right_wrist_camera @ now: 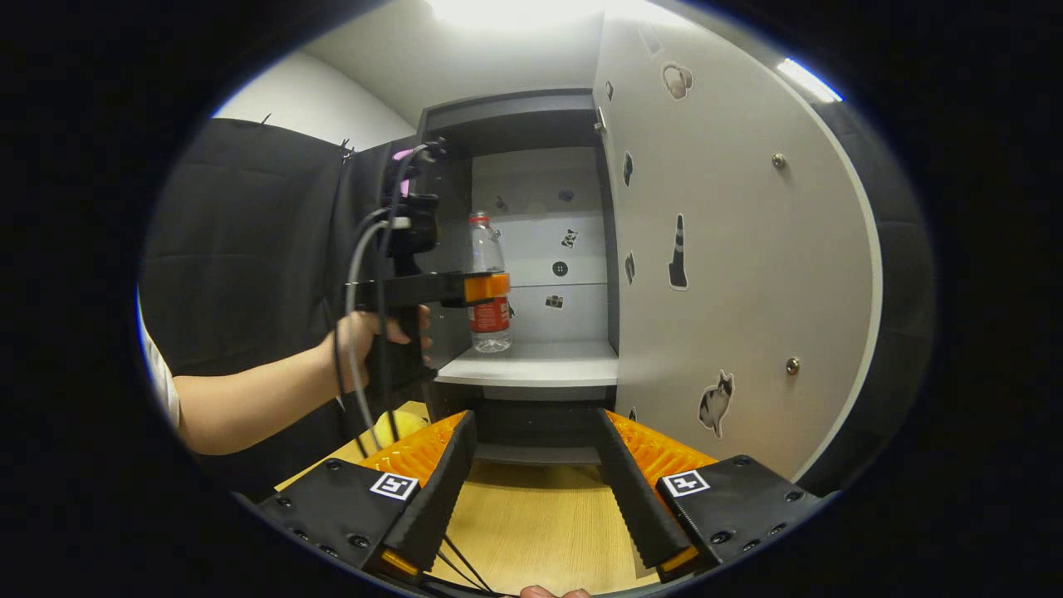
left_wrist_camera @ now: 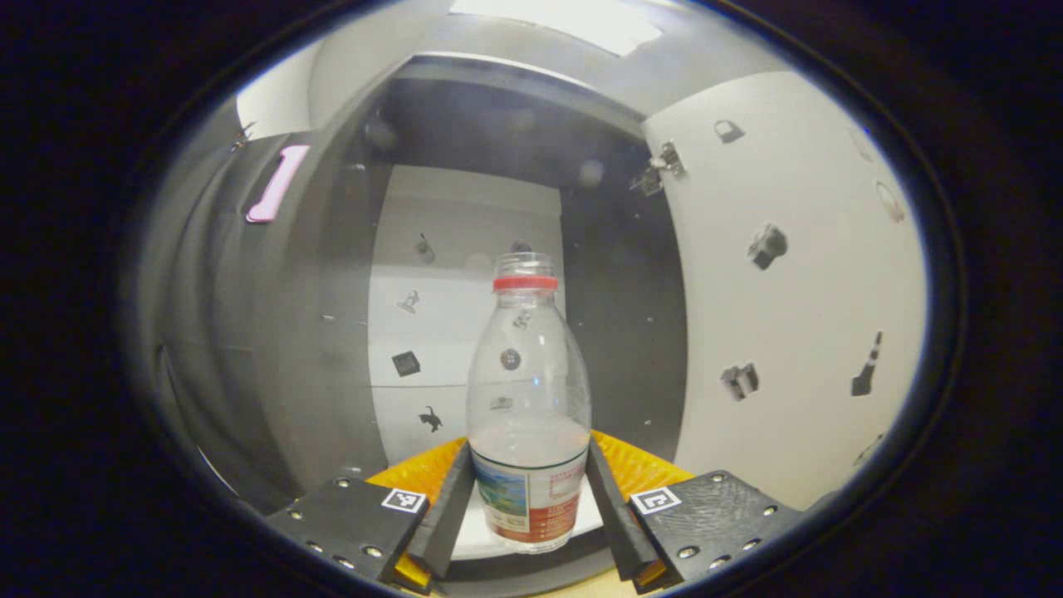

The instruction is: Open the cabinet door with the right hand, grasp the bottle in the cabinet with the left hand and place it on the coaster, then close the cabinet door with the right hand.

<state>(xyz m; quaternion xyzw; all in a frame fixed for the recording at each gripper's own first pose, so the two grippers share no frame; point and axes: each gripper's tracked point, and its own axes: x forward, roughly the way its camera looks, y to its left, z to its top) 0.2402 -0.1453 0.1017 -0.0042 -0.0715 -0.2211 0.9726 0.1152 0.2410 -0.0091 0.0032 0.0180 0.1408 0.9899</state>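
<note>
A clear plastic bottle (left_wrist_camera: 528, 390) with a red neck ring and a red label stands upright at the front left of the cabinet's pale shelf (right_wrist_camera: 548, 365). My left gripper (left_wrist_camera: 529, 453) is shut on it, both fingers pressing its sides at label height. In the right gripper view the same gripper (right_wrist_camera: 486, 287) is held by a hand (right_wrist_camera: 374, 332) and reaches the bottle (right_wrist_camera: 488, 249) from the left. The white cabinet door (right_wrist_camera: 731, 249) stands swung open to the right. My right gripper (right_wrist_camera: 533, 419) hangs open before the cabinet, holding nothing.
A wooden table (right_wrist_camera: 531, 515) lies below the cabinet. A yellow thing (right_wrist_camera: 397, 425) lies on it at the left, partly hidden behind my right gripper's finger. Black cloth (right_wrist_camera: 249, 249) closes the left side. The open door (left_wrist_camera: 789, 291) bounds the right.
</note>
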